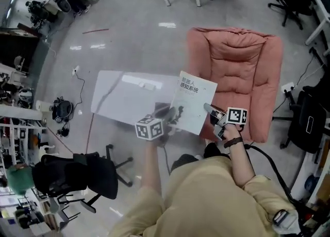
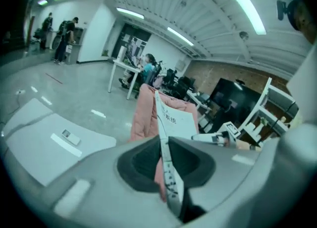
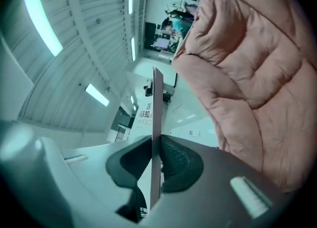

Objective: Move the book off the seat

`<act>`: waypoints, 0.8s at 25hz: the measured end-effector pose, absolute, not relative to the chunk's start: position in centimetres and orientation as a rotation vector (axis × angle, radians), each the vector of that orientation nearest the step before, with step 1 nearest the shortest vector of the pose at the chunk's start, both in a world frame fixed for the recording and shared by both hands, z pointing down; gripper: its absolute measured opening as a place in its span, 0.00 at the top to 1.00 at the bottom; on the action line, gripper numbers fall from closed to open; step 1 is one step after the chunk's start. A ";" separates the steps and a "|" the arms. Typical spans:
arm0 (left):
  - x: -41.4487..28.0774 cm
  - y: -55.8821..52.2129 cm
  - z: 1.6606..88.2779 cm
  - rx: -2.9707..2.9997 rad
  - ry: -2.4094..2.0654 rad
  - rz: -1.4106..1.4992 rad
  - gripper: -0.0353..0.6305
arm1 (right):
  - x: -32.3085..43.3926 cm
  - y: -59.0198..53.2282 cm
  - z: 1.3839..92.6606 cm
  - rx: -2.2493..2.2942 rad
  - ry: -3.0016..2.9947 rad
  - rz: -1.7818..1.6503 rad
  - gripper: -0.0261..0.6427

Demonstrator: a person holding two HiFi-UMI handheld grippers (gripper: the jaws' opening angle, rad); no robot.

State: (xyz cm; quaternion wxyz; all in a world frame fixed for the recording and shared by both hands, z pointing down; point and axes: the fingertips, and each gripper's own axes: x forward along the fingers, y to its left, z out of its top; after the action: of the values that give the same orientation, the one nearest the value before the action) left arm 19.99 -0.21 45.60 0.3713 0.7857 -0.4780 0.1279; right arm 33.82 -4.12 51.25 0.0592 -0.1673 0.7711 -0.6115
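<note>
Left gripper (image 1: 170, 114) and right gripper (image 1: 209, 109) each pinch an edge of the book (image 1: 193, 102), jaws nearly together. Pink armchair (image 1: 242, 61) stands beyond, white table (image 1: 121, 97) left of it; book hangs above the table's right edge, off the seat.

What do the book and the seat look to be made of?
The book: paper, probably with a thin soft card cover in matte pale grey-white with printed characters; edge-on it is very slim. The seat: pink fabric over thick padding, perhaps plush or suede-like; it has puffy quilted bulges and creases and no shine.
</note>
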 end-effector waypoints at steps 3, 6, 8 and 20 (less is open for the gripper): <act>16.3 1.3 43.7 2.000 -1.374 0.257 0.87 | 29.5 -4.7 48.9 -0.396 2.481 -1.800 0.89; 10.9 4.2 42.1 1.963 -1.520 0.157 0.87 | 23.3 -3.6 46.9 -0.272 2.584 -1.766 0.89; 7.2 6.7 41.2 1.925 -1.624 0.083 0.87 | 18.9 -2.4 45.5 -0.182 2.667 -1.737 0.89; -12.1 24.7 37.5 1.662 -2.043 -0.212 0.87 | -4.9 11.7 40.0 0.296 2.922 -1.622 0.89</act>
State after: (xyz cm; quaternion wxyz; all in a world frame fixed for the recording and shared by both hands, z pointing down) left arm -12.09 24.71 37.46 0.2469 0.6096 -0.7492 -0.0777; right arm -4.92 11.74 40.03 -0.1066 0.0876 0.8660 -0.4807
